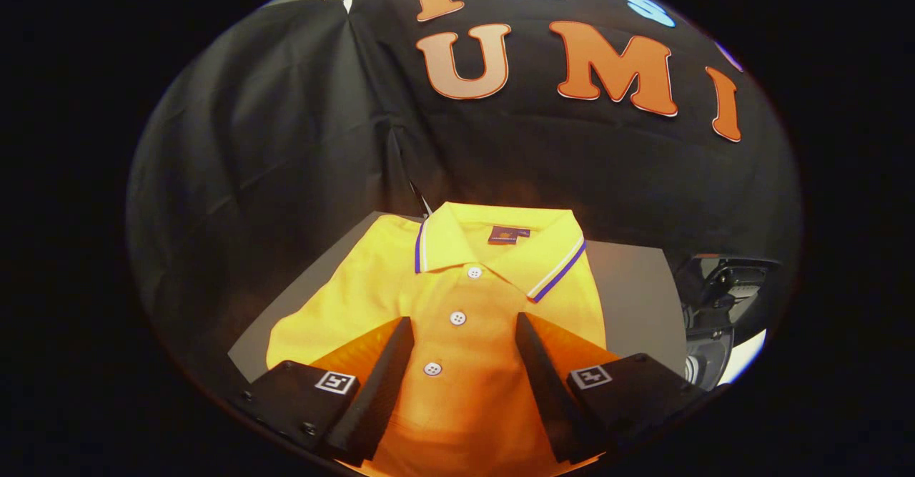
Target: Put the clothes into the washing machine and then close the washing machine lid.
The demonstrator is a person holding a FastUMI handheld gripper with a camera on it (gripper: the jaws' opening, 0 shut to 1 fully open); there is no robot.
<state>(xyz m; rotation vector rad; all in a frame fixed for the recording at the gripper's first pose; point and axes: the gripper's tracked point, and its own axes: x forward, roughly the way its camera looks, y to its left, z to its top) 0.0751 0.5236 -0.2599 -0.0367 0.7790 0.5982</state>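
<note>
Matt knit-cloth polo shirt (457, 305), glossy plastic buttons (457, 317), smooth matt table (632, 298), possibly plastic washing machine (718, 305)

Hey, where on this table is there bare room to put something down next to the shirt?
Bare grey table lies beside the yellow polo shirt, between it and the washing machine; a thinner strip runs along its other shoulder. The middle is crowded: the shirt fills it, with the open tool over the button placket.
</note>
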